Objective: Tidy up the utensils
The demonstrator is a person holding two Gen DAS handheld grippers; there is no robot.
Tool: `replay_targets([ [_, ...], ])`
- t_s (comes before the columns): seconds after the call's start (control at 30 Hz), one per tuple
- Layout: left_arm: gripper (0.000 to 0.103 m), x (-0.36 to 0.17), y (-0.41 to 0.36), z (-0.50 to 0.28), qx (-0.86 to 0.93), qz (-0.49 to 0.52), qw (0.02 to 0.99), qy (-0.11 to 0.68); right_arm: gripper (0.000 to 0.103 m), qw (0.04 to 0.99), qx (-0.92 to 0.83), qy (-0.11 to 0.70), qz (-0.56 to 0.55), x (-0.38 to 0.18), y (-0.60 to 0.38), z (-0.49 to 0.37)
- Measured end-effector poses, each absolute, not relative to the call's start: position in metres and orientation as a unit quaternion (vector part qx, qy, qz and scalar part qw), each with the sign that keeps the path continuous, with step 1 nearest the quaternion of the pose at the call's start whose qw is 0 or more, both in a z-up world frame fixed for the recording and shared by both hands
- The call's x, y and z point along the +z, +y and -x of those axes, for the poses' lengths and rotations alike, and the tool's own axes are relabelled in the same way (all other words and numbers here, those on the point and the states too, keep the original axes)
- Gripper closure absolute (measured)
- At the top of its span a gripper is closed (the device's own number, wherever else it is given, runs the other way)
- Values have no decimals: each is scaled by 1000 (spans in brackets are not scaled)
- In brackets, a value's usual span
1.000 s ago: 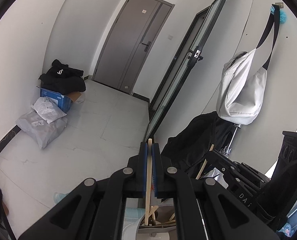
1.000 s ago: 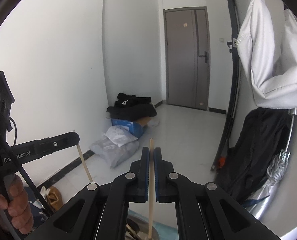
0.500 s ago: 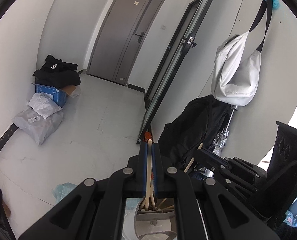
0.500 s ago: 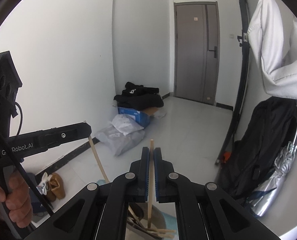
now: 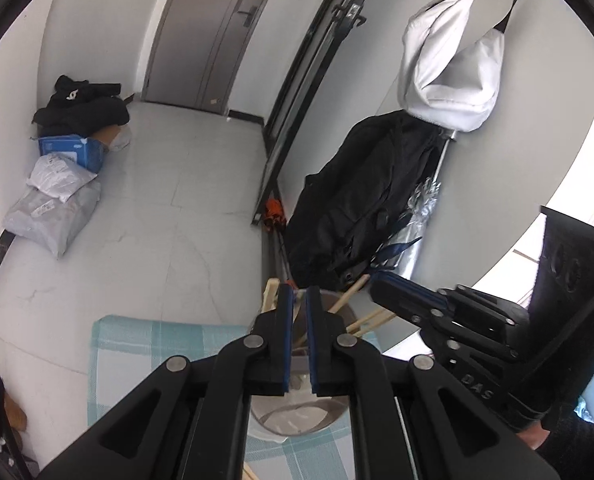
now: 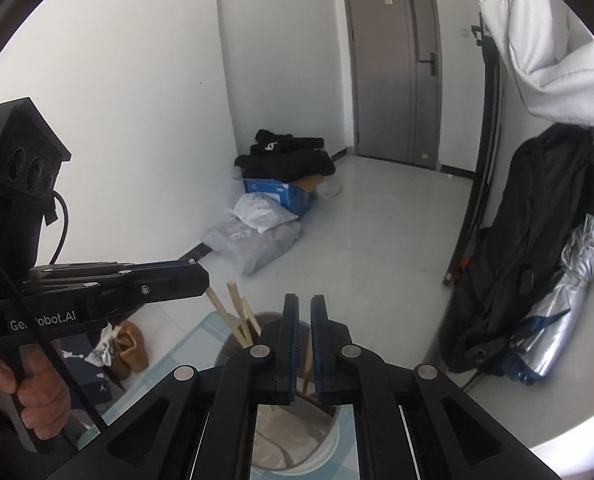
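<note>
Hovering over the cup [image 5: 297, 420] at the far edge of the checked cloth [image 5: 137, 344], my left gripper [image 5: 295, 300] and right gripper [image 6: 304, 308] both stand slightly parted, empty. The chopsticks [image 6: 237, 312] lean inside the cup. I judge this drop done; next, fetching another utensil.

Bench [image 5: 137, 384] w/ blue-white checked cloth [image 5: 109, 336] over it; round grey holder [image 5: 297, 420] stands on the cloth, wooden sticks [image 5: 271, 292] leaning inside. Floor [image 5: 169, 208] beyond: grey parcel bags [image 5: 53, 208], blue box [image 5: 73, 148] w/ black clothes [image 5: 81, 104] on top, by the wall.
</note>
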State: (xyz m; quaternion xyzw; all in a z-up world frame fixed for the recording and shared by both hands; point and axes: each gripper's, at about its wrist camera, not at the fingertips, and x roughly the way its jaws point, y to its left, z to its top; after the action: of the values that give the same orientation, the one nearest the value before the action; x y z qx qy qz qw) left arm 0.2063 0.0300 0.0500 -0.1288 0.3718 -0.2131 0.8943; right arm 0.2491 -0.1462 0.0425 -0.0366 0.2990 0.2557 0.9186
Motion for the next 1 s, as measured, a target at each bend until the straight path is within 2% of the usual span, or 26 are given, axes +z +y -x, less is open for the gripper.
replay_targets([
  [0.07, 90, 53, 32, -201, -187, 124, 901, 372, 96, 917, 262, 301, 27, 44, -152, -241],
  [0.1, 86, 54, 34, -197, -181, 126, 902, 371, 92, 919, 260, 297, 25, 45, -155, -236],
  [0.13, 74, 57, 37, -193, -171, 131, 904, 369, 84, 922, 254, 291, 24, 47, -158, -229],
  [0.17, 58, 59, 40, -188, -164, 135, 906, 366, 81, 925, 251, 285, 20, 50, -163, -222],
  [0.23, 41, 66, 45, -178, -149, 143, 914, 349, 70, 928, 250, 276, 10, 56, -170, -211],
  [0.33, 35, 76, 47, -163, -131, 138, 925, 329, 60, 935, 238, 265, 2, 63, -180, -194],
  [0.47, 20, 87, 45, -141, -108, 130, 936, 309, 49, 939, 229, 257, -19, 68, -192, -170],
  [0.53, 18, 91, 43, -130, -101, 124, 941, 298, 38, 944, 213, 249, -28, 69, -198, -157],
  [0.67, 11, 92, 41, -107, -90, 119, 945, 290, 35, 946, 210, 241, -48, 69, -206, -133],
  [0.83, 10, 87, 39, -83, -85, 113, 949, 281, 31, 949, 206, 229, -65, 65, -209, -102],
  [1.0, 4, 78, 37, -65, -80, 105, 951, 279, 23, 951, 210, 216, -74, 57, -207, -77],
])
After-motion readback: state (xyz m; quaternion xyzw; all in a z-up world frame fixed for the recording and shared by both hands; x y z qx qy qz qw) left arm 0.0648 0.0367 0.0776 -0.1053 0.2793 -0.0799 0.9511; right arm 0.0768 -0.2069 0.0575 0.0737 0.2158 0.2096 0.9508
